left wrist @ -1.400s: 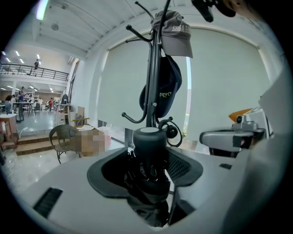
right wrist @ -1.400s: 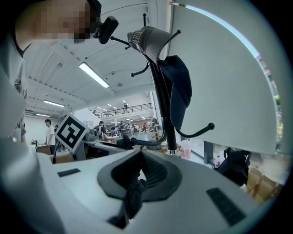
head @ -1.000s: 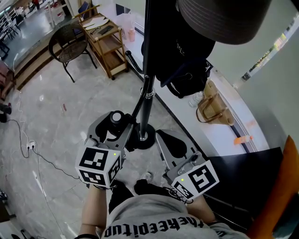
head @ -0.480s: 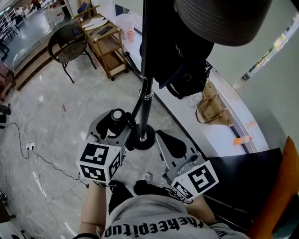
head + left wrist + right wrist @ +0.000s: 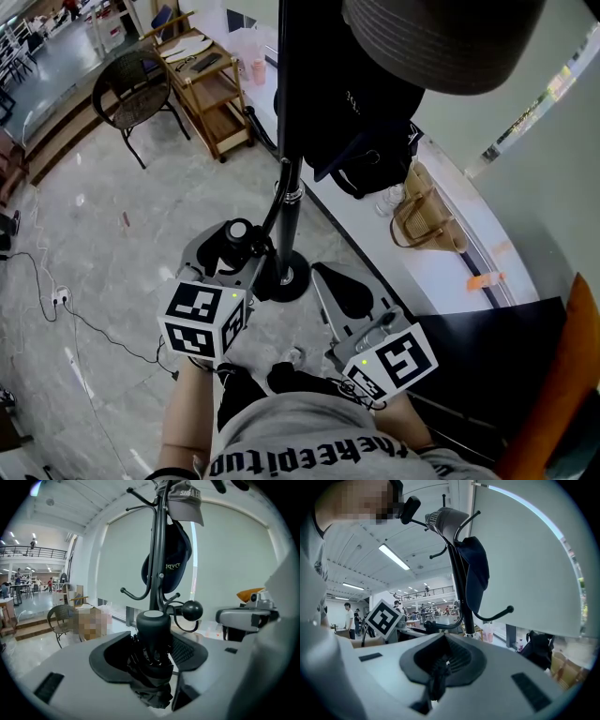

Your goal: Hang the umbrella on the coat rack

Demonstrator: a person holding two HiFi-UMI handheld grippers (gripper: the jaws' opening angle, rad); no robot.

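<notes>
The black coat rack's pole (image 5: pixel 289 202) rises from its round base (image 5: pixel 286 277) just ahead of me. A grey hat (image 5: pixel 441 37) and a dark cap (image 5: pixel 361 122) hang near its top. My left gripper (image 5: pixel 239 251) is shut on a folded black umbrella (image 5: pixel 234 233), its round end pointing at the rack. In the left gripper view the umbrella (image 5: pixel 152 644) stands between the jaws, below a bare hook (image 5: pixel 136 595) and a ball-tipped hook (image 5: pixel 191 610). My right gripper (image 5: pixel 339 289) is right of the base, shut with a thin black strap (image 5: pixel 436 679) in the gap.
A wicker chair (image 5: pixel 131 89) and a wooden trolley (image 5: pixel 211 84) stand at the far left. A straw bag (image 5: pixel 427 220) sits on the white ledge (image 5: pixel 441 272) at right. Cables (image 5: pixel 56 291) lie on the marble floor. An orange chair back (image 5: pixel 562 394) is at right.
My left gripper has eased a little forward toward the rack with the umbrella. The right gripper has stayed put.
</notes>
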